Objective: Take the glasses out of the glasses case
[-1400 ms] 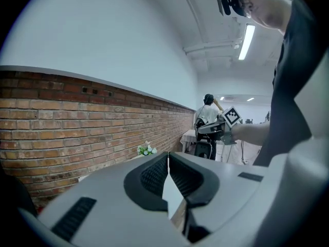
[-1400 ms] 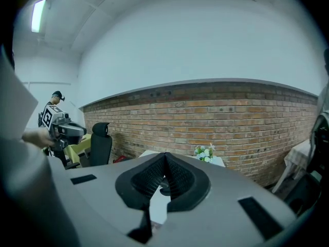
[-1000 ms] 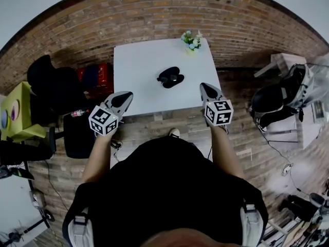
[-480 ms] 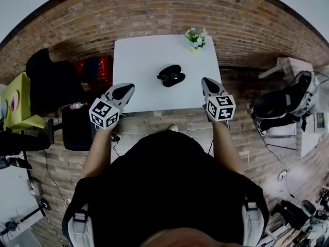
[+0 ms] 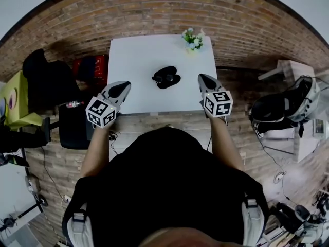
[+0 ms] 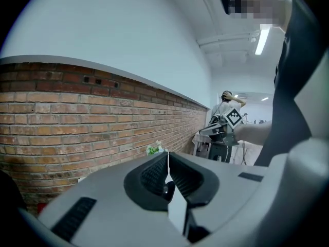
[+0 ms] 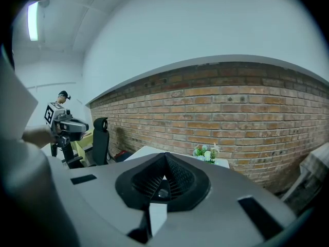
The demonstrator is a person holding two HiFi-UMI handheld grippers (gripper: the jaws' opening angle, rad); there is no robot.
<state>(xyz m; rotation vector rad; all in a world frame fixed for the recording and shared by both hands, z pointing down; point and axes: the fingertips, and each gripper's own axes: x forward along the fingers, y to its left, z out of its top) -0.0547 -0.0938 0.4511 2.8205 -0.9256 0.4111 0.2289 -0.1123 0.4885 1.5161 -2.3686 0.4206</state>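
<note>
glasses case point(image 5: 166, 77) on white table point(image 5: 136, 55), mid, untouched | left gripper point(image 5: 119, 89) jaws pressed together, empty | right gripper point(image 5: 204, 81) same, empty | both over table's near edge

A white table point(image 5: 139, 55) stands against the brick wall point(image 5: 154, 9), a small pot of flowers point(image 5: 192, 40) at its far right corner. To its left are something red point(image 5: 95, 66) (half in shadow), a black office chair point(image 5: 43, 81) and a yellow-green box point(image 5: 13, 104)
</note>
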